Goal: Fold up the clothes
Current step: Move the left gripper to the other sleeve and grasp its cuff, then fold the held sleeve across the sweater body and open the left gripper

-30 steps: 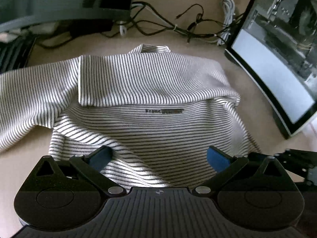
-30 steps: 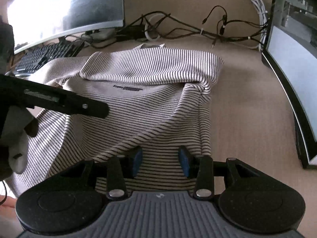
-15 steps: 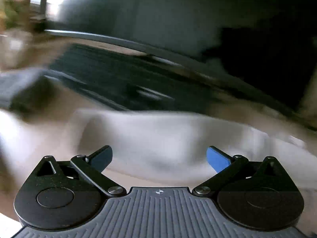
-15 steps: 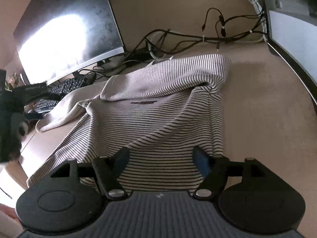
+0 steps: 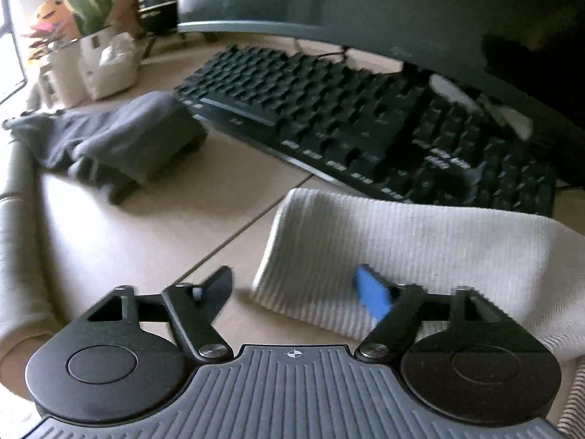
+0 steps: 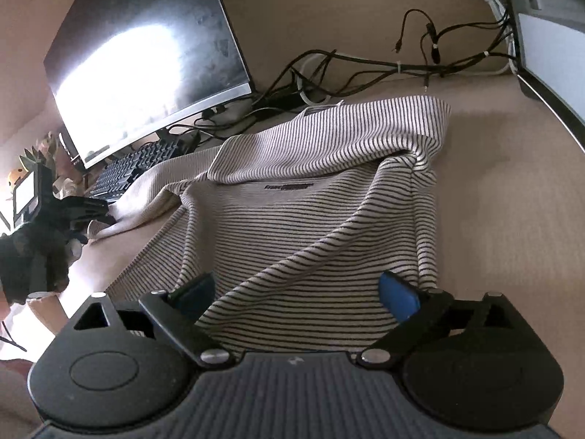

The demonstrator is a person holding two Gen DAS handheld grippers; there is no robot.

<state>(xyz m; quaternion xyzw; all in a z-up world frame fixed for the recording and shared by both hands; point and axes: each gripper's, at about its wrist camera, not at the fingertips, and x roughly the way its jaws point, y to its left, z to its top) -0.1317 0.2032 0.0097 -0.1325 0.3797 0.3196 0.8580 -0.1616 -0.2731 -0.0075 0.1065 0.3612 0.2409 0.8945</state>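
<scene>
The striped shirt (image 6: 321, 219) lies spread on the desk (image 6: 512, 219), one sleeve (image 5: 402, 248) stretched toward the keyboard (image 5: 365, 128). Your right gripper (image 6: 298, 292) tilts down over the shirt's near hem, jaws just opened wide, gripping nothing. Your left gripper (image 5: 296, 289) tilts down at the sleeve's cuff, jaws closing around its edge, not yet pinching.

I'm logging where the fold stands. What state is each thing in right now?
Striped sweater: partly folded, one sleeve laid across the chest, hem rumpled.
Other sleeve: stretched out flat toward the keyboard.
Left gripper: fingers closing around the cuff, not yet pressing.
Right gripper: fingers just opened wide over the hem.
Grey cloth: bunched.
Left monitor: dark, with glare.
</scene>
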